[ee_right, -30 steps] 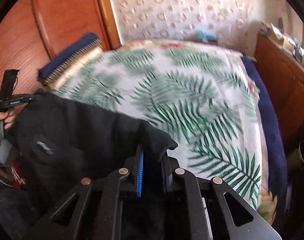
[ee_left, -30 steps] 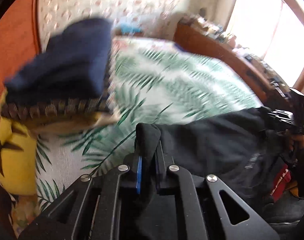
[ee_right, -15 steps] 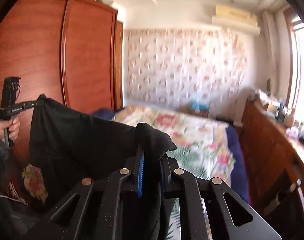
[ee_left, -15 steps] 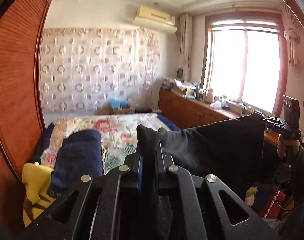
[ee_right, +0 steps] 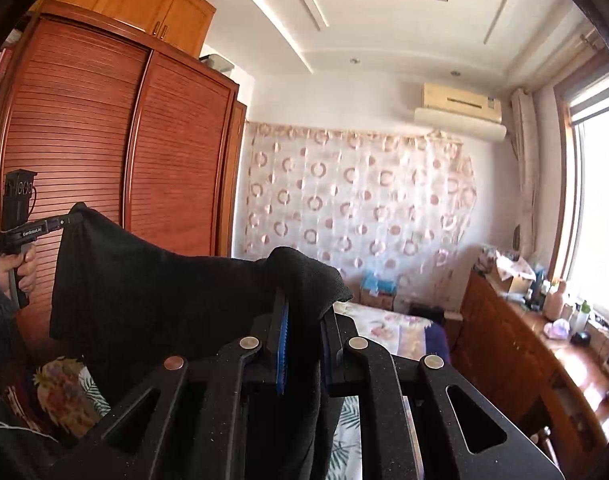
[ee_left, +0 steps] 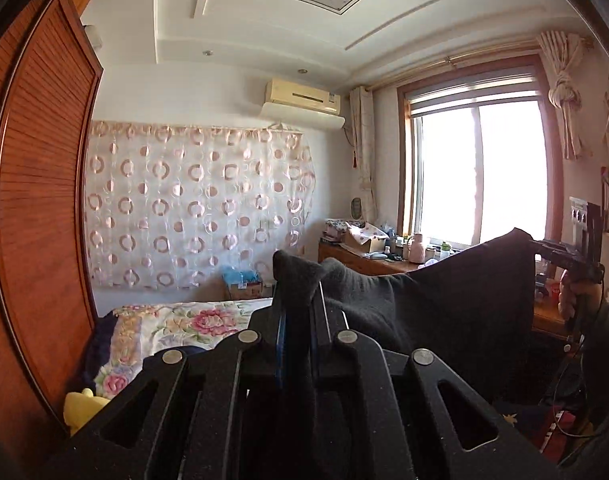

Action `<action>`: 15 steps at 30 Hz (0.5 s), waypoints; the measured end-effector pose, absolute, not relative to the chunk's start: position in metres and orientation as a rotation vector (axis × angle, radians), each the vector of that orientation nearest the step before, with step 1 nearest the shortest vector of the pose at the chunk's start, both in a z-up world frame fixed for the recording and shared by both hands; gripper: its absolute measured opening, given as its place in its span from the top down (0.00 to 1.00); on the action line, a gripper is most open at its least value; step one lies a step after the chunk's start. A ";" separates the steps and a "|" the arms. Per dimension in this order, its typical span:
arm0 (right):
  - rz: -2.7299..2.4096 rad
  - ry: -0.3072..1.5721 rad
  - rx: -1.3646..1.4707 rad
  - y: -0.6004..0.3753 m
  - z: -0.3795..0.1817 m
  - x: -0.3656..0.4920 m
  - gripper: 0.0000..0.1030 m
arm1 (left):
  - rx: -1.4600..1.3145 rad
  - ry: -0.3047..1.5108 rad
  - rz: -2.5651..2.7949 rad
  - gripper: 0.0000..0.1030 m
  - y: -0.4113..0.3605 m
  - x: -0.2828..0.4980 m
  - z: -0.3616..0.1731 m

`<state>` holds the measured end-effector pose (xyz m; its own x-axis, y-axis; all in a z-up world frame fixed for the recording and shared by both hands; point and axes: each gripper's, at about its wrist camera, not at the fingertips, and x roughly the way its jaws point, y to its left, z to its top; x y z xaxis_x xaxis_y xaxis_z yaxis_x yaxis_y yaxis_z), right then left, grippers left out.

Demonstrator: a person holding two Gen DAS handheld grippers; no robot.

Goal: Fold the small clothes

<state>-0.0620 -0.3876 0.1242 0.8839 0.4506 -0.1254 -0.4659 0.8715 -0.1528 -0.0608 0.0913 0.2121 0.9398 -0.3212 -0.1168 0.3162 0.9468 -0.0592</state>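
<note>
Open air lies ahead above the bed (ee_left: 176, 320). The wardrobe (ee_right: 104, 184) walls off the left, the cluttered counter (ee_right: 516, 340) the right; the stretched black garment (ee_left: 456, 300) spans between both tools.

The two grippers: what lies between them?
Only the black garment, stretched from the left gripper to the right gripper; the left wrist view shows this.

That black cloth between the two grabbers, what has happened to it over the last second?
Both grabbers have lifted the black cloth off the bed and tipped up to about level, so it now hangs stretched between them in the air. Nothing was let go: the left gripper and the right gripper stay clamped on its two top corners, as before.
</note>
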 end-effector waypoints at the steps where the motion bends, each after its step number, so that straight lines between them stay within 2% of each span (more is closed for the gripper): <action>1: 0.472 0.081 -0.189 -0.386 0.126 -0.064 0.88 | -0.041 0.128 -0.321 0.91 0.092 -0.058 0.211; 10: 0.427 0.207 -0.194 -0.361 0.100 0.010 0.88 | -0.052 0.224 -0.235 0.91 0.100 0.029 0.154; 15: 0.388 0.300 -0.198 -0.342 0.089 0.085 0.88 | -0.023 0.292 -0.174 0.91 0.101 0.093 0.113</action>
<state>0.0852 -0.3420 0.0895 0.8823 0.3414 -0.3241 -0.3994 0.9073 -0.1316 0.0926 0.1014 0.1130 0.9427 -0.1741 -0.2846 0.1674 0.9847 -0.0481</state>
